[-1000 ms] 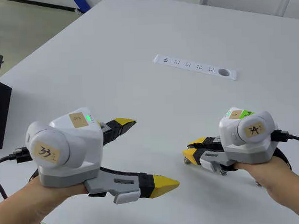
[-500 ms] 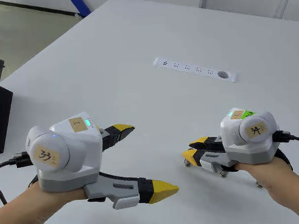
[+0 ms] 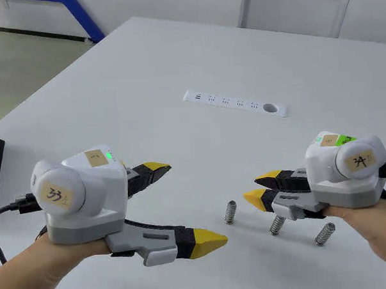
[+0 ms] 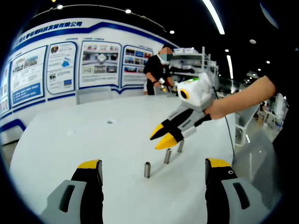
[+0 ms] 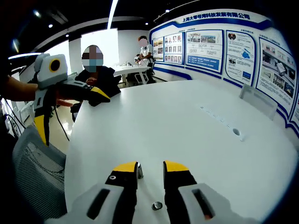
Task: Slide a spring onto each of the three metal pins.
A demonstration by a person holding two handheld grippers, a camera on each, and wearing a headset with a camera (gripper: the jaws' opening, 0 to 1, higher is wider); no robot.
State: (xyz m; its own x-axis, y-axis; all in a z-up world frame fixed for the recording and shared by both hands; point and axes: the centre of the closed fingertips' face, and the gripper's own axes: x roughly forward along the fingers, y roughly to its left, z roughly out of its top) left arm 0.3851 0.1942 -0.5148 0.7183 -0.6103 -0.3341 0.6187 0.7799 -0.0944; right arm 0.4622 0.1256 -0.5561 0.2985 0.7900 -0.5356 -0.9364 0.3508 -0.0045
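Left tongs [image 3: 186, 202] gaping, right tongs [image 3: 261, 187] slightly parted; you're risking toppling the upright silver coiled spring [image 3: 230, 211] beside them.

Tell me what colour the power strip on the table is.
White power strip, clearest in the head view.

Bench [image 3: 146, 89] bare from left gripper [image 3: 186, 202] out to power strip [image 3: 235, 103]. Obstacles: three upright pins [image 3: 230, 211] in a row, close by right gripper [image 3: 262, 186]. Open gaps between pins.
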